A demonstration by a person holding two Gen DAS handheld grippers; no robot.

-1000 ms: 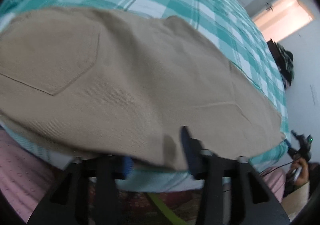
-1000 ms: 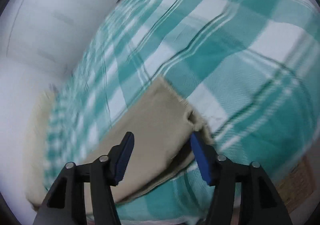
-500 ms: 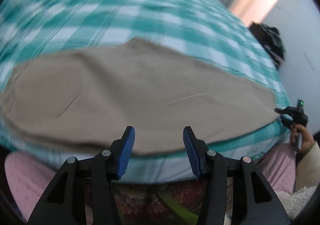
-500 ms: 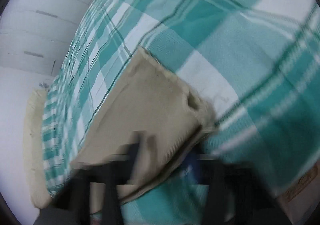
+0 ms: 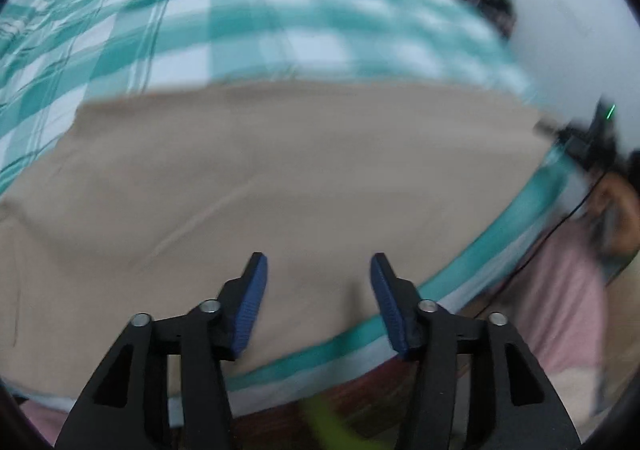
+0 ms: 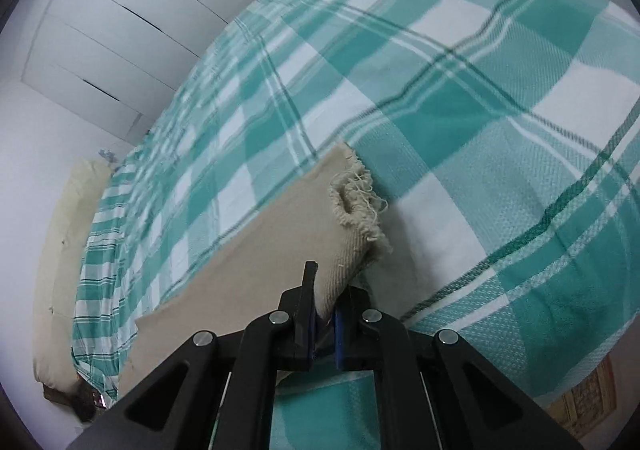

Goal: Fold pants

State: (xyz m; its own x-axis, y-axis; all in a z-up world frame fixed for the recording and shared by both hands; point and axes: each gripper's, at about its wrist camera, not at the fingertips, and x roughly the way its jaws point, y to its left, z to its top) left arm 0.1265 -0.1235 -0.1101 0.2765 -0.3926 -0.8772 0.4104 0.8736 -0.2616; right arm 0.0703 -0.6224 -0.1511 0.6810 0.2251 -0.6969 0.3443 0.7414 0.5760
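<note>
1. Fingers (image 6: 308, 290) of the right gripper (image 6: 325, 314) are clenched on one frayed hem of one pair of tan pants (image 6: 256, 250).
2. Left gripper (image 5: 318, 282) fingers (image 5: 252, 290) are opening, nothing between, above the pants (image 5: 300, 170).
3. One checked bed (image 6: 460, 98) carries the pants at its near edge.

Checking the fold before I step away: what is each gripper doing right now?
Left gripper: jaws opening, nothing between the pads, above the tan pants.
Right gripper: shut on the pants' frayed hem end.

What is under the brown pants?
The pants lie on a green and white checked blanket, which shows all around them. What's under the blanket is covered. The right claw pinches the frayed leg end.
</note>
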